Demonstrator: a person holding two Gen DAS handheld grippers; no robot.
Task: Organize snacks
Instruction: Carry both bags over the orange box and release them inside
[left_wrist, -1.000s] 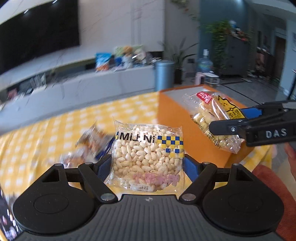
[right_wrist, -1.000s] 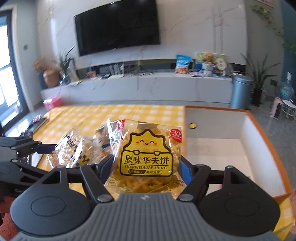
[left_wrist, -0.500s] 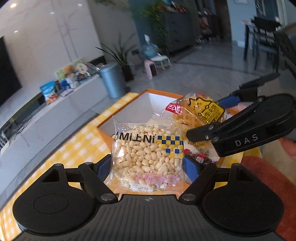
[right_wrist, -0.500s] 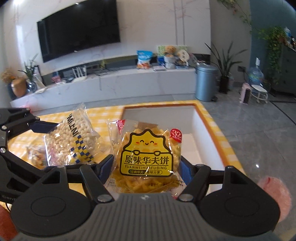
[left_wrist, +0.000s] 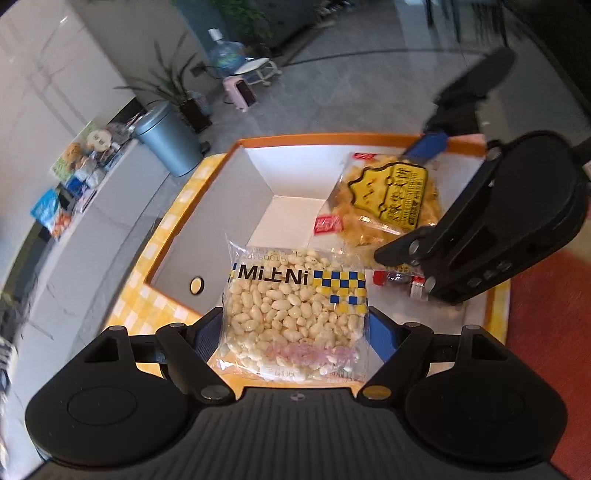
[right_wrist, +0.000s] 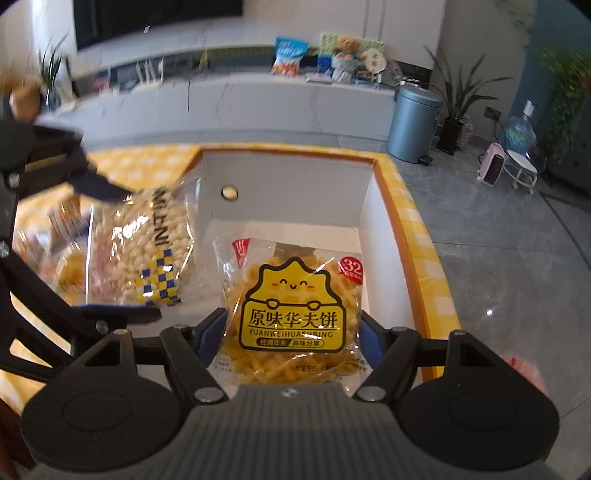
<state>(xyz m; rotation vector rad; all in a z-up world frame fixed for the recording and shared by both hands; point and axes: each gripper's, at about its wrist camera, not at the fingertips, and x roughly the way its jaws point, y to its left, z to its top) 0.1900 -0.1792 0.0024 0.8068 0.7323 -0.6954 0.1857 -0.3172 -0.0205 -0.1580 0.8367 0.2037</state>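
Note:
My left gripper is shut on a clear MiNi puffed-rice packet and holds it over the near edge of the orange box with a white inside. My right gripper is shut on a yellow waffle-snack packet and holds it above the box's white floor. In the left wrist view the right gripper holds the waffle packet over the box's right side. In the right wrist view the rice packet hangs at the box's left wall.
A small red-capped packet lies in the box under the right gripper. The box stands on a yellow checked tablecloth. More snack packets lie on the cloth to the left. A red rug lies to the right.
Both grippers have swung over the orange box and tilted down into it, each still holding its packet. The packets now hang above the box's white inside.

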